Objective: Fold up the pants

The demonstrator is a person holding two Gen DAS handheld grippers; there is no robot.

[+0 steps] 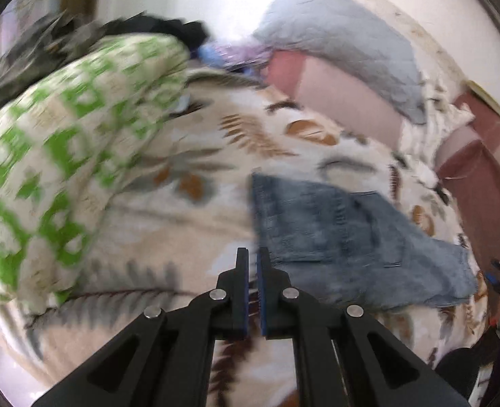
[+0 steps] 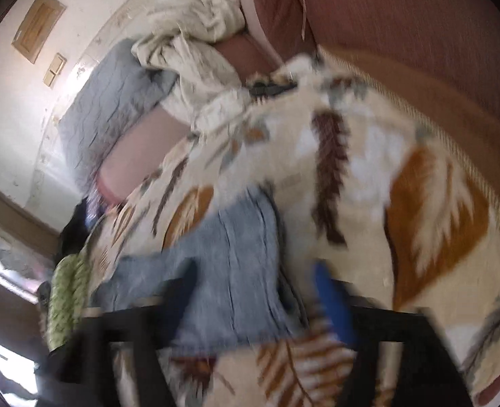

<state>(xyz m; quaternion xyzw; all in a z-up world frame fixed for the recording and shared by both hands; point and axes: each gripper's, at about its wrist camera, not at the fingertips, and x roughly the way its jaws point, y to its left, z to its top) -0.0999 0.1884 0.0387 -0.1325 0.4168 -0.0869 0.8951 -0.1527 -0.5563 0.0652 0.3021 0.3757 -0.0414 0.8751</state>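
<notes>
Two grippers: your left gripper [image 1: 253, 254] is pinched closed beside the pants [image 1: 351, 237], your right gripper [image 2: 253, 278] spread wide over them.

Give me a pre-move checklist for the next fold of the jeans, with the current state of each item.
1. Jeans lie flat on the blanket: ok.
2. Left gripper free of cloth: ok, jaws nearly shut on nothing, beside the jeans' edge.
3. Right gripper open: ok, jaws wide apart.
4. Right gripper holding the jeans: cannot tell, view blurred.
5. Green patterned bedding apart from the jeans: ok.
6. Fold already made: cannot tell.
</notes>
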